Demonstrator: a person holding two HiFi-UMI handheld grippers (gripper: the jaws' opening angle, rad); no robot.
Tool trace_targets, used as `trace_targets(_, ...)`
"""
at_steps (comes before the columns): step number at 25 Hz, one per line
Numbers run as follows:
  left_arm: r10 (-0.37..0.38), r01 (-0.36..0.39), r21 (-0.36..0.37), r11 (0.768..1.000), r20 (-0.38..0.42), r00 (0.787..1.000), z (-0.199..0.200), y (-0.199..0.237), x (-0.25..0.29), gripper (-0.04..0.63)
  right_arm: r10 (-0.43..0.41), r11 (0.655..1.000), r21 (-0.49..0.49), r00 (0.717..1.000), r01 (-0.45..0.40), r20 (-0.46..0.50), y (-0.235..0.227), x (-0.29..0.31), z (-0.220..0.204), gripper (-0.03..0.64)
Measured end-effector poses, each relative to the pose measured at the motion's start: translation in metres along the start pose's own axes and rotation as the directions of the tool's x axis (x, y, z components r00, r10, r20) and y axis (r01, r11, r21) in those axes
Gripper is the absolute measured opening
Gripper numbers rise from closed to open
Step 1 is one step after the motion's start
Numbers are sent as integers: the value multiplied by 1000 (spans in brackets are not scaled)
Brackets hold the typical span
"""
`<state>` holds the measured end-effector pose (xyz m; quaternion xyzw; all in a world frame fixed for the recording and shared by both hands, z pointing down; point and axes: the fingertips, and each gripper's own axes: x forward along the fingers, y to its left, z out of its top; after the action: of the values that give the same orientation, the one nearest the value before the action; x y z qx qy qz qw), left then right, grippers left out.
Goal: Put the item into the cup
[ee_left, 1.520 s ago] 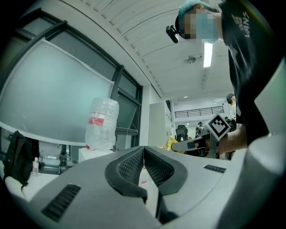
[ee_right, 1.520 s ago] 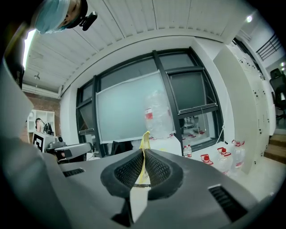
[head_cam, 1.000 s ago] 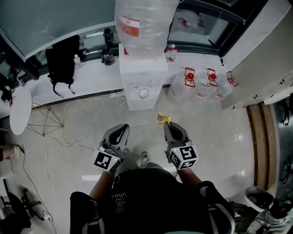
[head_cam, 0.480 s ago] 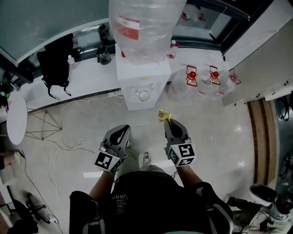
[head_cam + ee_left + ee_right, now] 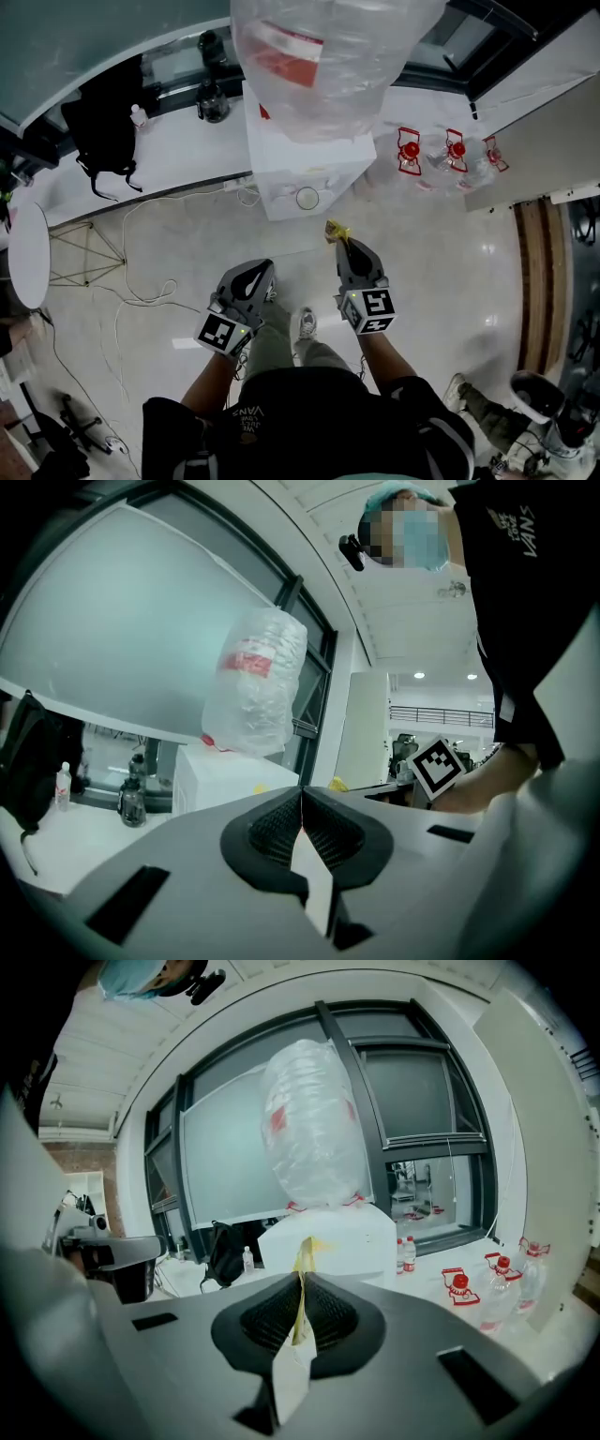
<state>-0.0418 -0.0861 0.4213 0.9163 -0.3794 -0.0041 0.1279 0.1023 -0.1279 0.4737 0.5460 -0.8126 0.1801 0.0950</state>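
In the head view my right gripper (image 5: 340, 242) is shut on a small yellow packet (image 5: 335, 230), whose end sticks out past the fingertips. It hangs just short of the white water dispenser (image 5: 328, 171). A small round cup (image 5: 307, 198) stands in the dispenser's front recess, a little ahead and left of the packet. The right gripper view shows the yellow packet (image 5: 304, 1258) pinched upright between the black pads. My left gripper (image 5: 263, 271) is shut with nothing seen in it, level with the right one and to its left.
A large clear water bottle (image 5: 323, 56) tops the dispenser. Spare bottles with red caps (image 5: 433, 155) sit on the floor at the right. A black backpack (image 5: 98, 117), loose cables (image 5: 127, 281) and a round white table (image 5: 23, 253) are at the left. Another person's leg (image 5: 473, 405) shows at lower right.
The dispenser and cup have come closer as the person stepped forward. Both grippers stayed shut, the right one still holding the yellow packet.
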Motion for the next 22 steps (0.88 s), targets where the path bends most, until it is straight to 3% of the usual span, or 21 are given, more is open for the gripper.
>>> trace_targets(22, 14, -16, -82, 996, -32, 999, -87, 108, 41, 20, -99, 995, -11, 989, 99, -110, -40, 162, -110, 48)
